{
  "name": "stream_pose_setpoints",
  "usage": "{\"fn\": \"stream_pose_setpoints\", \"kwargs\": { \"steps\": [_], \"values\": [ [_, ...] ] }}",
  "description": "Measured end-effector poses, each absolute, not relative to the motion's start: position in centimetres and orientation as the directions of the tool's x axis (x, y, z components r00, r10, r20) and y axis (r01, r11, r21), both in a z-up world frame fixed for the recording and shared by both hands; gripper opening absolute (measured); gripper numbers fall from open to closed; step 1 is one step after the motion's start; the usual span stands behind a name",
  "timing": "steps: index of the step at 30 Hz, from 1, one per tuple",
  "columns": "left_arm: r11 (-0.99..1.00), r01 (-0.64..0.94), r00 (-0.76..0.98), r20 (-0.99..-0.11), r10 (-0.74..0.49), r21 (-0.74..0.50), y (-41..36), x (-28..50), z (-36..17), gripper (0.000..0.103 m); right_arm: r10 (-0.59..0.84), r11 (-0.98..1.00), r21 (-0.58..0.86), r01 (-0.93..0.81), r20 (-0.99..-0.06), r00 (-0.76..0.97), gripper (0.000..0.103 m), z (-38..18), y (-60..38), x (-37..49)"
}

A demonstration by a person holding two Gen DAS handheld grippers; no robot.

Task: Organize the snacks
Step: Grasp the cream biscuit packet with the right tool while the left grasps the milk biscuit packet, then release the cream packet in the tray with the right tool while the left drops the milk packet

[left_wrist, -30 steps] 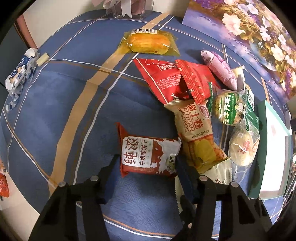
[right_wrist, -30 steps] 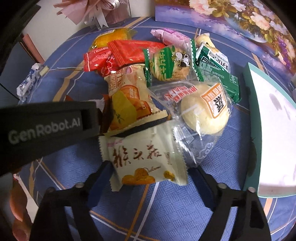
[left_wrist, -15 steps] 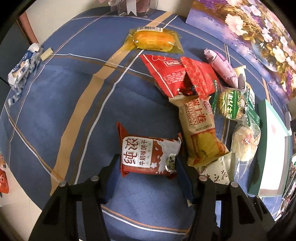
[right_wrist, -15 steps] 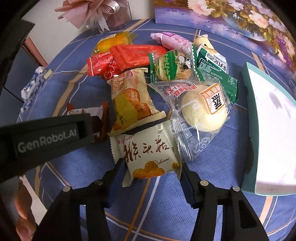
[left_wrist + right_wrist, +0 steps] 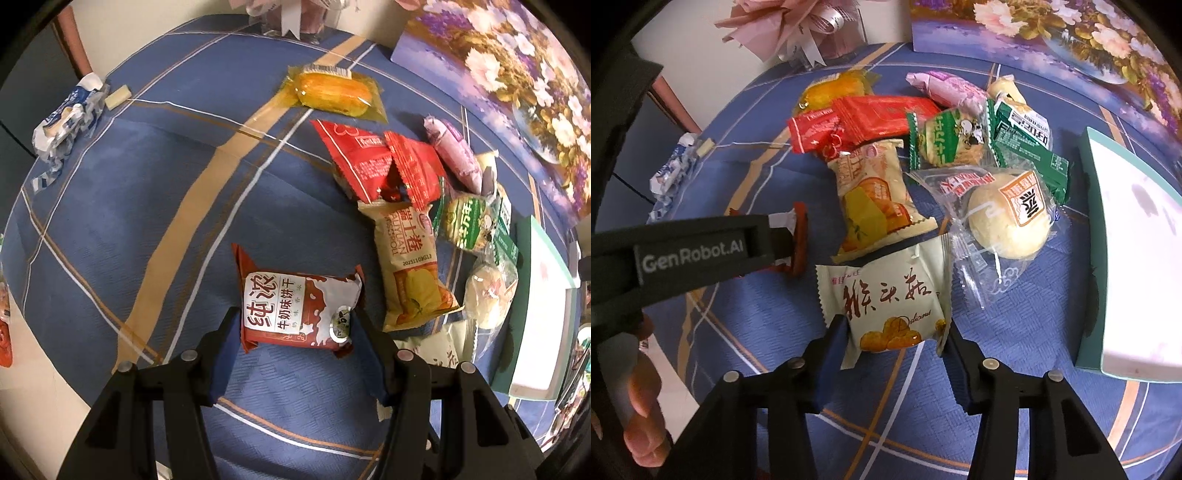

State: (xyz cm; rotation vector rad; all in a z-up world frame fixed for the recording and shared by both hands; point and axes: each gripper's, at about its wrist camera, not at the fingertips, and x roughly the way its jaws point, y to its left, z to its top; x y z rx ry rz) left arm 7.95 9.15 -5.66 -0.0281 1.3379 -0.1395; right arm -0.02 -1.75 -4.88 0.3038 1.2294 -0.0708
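Left gripper: the left gripper [image 5: 295, 332] has its jaws spread about the width of the red-and-white biscuit packet [image 5: 297, 308], one finger at each short end of its near edge; whether the pads press the wrapper cannot be told.
Right gripper: the right gripper [image 5: 892, 343] brackets the lower corners of the cream mushroom-biscuit packet [image 5: 890, 299] in the same way, jaws about packet-wide; firm contact cannot be confirmed.
Position of packets: the red-and-white packet lies alone on bare cloth, left of the main heap; the cream packet lies at the heap's near edge, its top edge touching or tucked under the yellow cake-roll bag [image 5: 873, 199] and its right side beside the round bun in clear wrap [image 5: 1008, 218].
Handling (judged): both packets look light, air-puffed and crinkly; the film is probably slick and the biscuits inside brittle, so a gentle squeeze across the short ends or crimped seams seems best.
Likely destination: the teal box [image 5: 1093, 236] stands to the right, with its white top showing; whether it is open cannot be told.
Surface: a blue tablecloth [image 5: 147, 206] with tan and white stripes, soft and slightly creased.
Room: a flower painting [image 5: 1052, 33] leans at the far edge, a pink ribbon bouquet [image 5: 783, 26] stands beside it, and a blue-and-white wrapper [image 5: 66, 118] lies at the far left.
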Motion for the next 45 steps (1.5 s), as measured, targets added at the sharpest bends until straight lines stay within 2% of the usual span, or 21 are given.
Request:
{"fn": "stream_pose_setpoints", "kwargs": {
  "steps": [12, 19, 29, 37, 45],
  "values": [
    [0.993, 0.026, 0.288, -0.950, -0.118, -0.115, 10.5, 7.7, -3.4, 0.061, 0.160, 0.936, 0.269, 0.227, -0.899, 0.407, 0.053, -1.5, -2.7, -1.9],
    [0.993, 0.047, 0.310, -0.944, -0.118, -0.109, 9.6, 7.2, -2.5, 0.061, 0.106, 0.921, 0.255, 0.296, -0.893, 0.438, 0.053, -1.6, -5.1, -1.1],
    [0.965, 0.236, 0.341, -0.920, -0.194, -0.116, 1.8, 5.6, 0.7, 0.061, -0.075, 0.815, 0.198, 0.544, -0.896, 0.438, 0.053, -1.0, -13.4, -2.5],
    [0.924, 0.373, 0.317, -0.924, -0.214, -0.086, -5.6, 5.0, 1.1, 0.061, -0.201, 0.699, 0.124, 0.704, -0.911, 0.360, 0.053, -1.5, -19.8, -4.8],
    [0.872, 0.482, 0.290, -0.923, -0.252, -0.087, -13.2, 4.9, 0.5, 0.061, -0.242, 0.605, 0.105, 0.789, -0.920, 0.308, 0.053, -2.3, -24.6, -6.1]
  ]
}}
